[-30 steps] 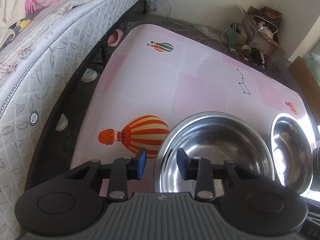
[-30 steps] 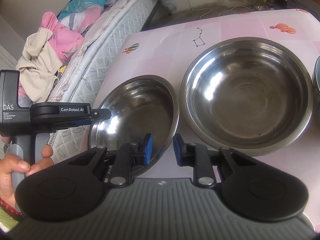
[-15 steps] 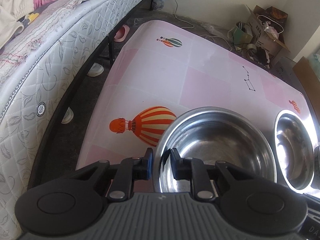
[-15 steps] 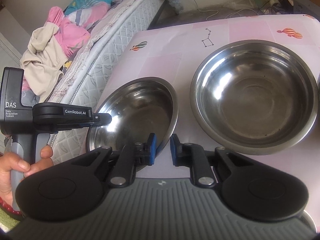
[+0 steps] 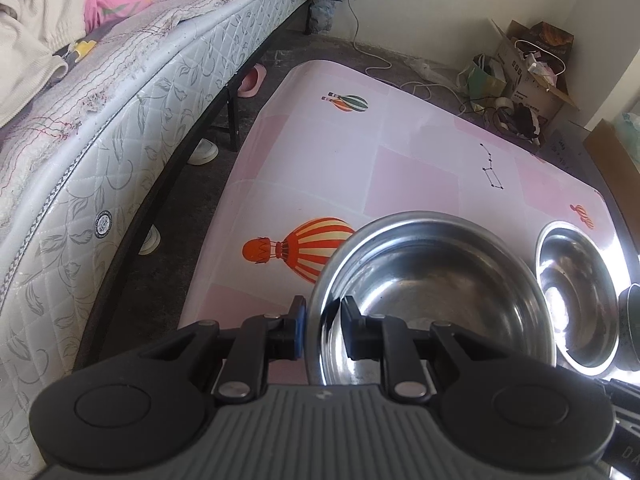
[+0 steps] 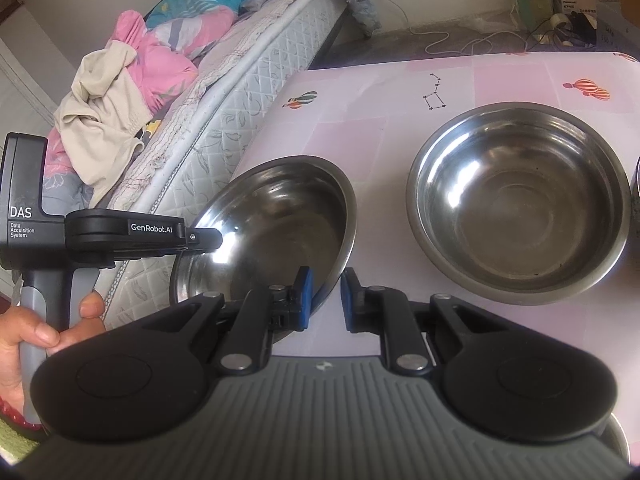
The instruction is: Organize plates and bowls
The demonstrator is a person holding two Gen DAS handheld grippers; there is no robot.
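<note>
A steel bowl (image 5: 432, 280) is lifted and tilted above the pink table (image 5: 320, 152). My left gripper (image 5: 322, 330) is shut on its left rim, one finger outside and one inside. The same bowl (image 6: 276, 224) shows in the right wrist view, with the left gripper's body (image 6: 120, 236) at its left edge. My right gripper (image 6: 324, 300) is shut on the bowl's near right rim. A second, larger steel bowl (image 6: 516, 204) rests on the table to the right; it also shows in the left wrist view (image 5: 576, 300).
A bed with a quilted mattress (image 5: 100, 152) runs along the table's left side, with clothes (image 6: 120, 84) piled on it. Boxes and cables (image 5: 520, 76) lie on the floor beyond the table. Another dark dish edge (image 6: 636, 176) sits at the far right.
Both grippers closed onto the bowl's rim from open. The bowl has risen off the table and tilted.
</note>
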